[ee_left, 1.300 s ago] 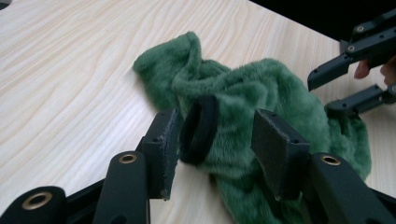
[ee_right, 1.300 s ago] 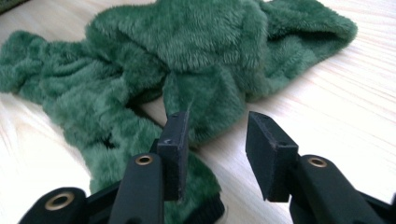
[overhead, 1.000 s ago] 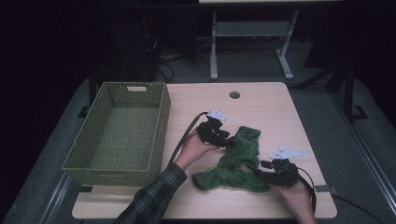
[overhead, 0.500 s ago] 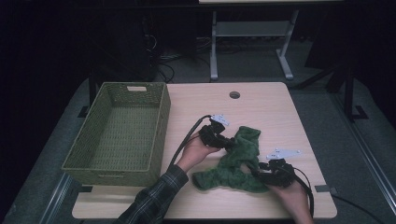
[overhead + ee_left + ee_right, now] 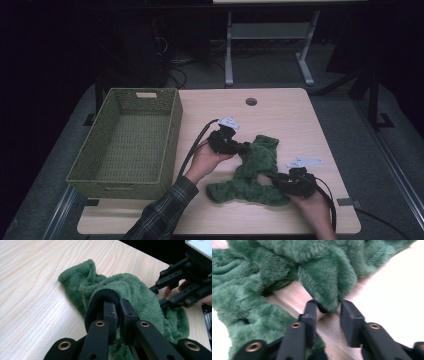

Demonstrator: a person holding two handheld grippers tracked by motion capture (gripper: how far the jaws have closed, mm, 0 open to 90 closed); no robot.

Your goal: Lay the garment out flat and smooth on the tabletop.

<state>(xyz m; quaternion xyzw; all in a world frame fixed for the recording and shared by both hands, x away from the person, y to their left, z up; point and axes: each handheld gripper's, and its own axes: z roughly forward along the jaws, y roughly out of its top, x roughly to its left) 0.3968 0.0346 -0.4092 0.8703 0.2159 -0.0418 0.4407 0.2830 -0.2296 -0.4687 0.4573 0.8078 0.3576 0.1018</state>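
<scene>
The left gripper [image 5: 116, 307] has its jaws pinched together on the black ribbed cuff [image 5: 100, 298] of a fuzzy green garment [image 5: 255, 167], the dark band bulging over the jaw tips in the left gripper view. From above, that same gripper [image 5: 240, 148] sits at the garment's near-left upper edge, the person's left hand [image 5: 206, 161] cupped under it.

The right gripper [image 5: 328, 308] has just been closing its jaws around a point of green fleece; in its own view the tip of the fold lies between the two jaws, which stand a little apart, and I can't say the pads are pressing it yet. Seen from above, that gripper [image 5: 276, 181] is at the lower right of the garment, with the right hand [image 5: 312, 202] behind it.

The garment lies crumpled on the pale wooden bench [image 5: 280, 112], right of centre and towards the near edge. A woven green basket [image 5: 170, 140] stands at the left of the bench, apart from the garment, nothing visible inside.

To me this looks like the taking-hold step: one corner secured, the other being caught. Next, I'd judge, the right jaws need to close firmly on that fold, so both hands can lift together; a thin pinch of fleece could easily slip out.
</scene>
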